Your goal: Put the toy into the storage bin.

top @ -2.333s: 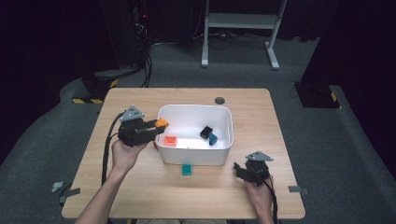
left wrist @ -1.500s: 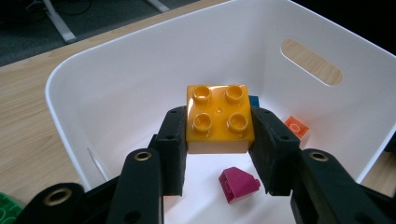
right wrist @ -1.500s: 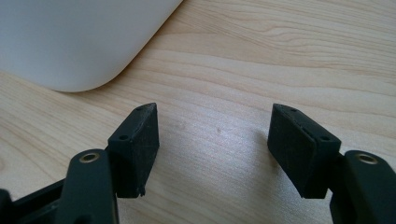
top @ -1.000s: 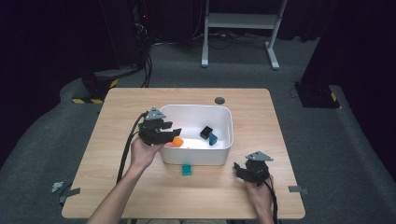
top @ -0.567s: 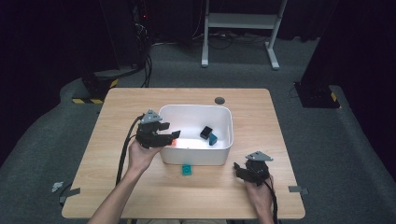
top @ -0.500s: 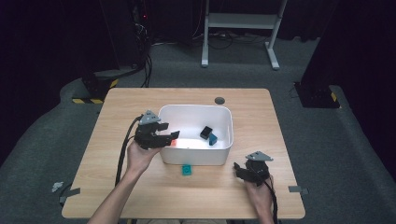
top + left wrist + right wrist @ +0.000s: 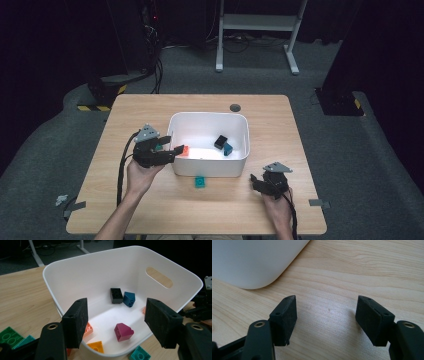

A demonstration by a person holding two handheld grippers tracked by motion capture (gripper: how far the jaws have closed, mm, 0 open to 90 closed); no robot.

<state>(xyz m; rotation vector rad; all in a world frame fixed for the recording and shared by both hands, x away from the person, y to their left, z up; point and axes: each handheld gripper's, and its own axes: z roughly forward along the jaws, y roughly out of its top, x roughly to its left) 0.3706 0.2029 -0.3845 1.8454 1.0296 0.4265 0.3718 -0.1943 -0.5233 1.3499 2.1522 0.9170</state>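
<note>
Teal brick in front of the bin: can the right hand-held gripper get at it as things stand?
Probably yes. The teal brick lies alone on bare table, and the right hand-held gripper rests beside it, jaws open and empty, nothing between.

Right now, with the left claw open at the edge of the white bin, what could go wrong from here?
1. The left claw, whose jaws have just been opening with nothing between them, hangs at the white bin rim; pulling back carelessly could knock or tip the bin.
2. The teal brick lies against the bin's front wall; a low claw might shove it along instead of gripping it.
</note>
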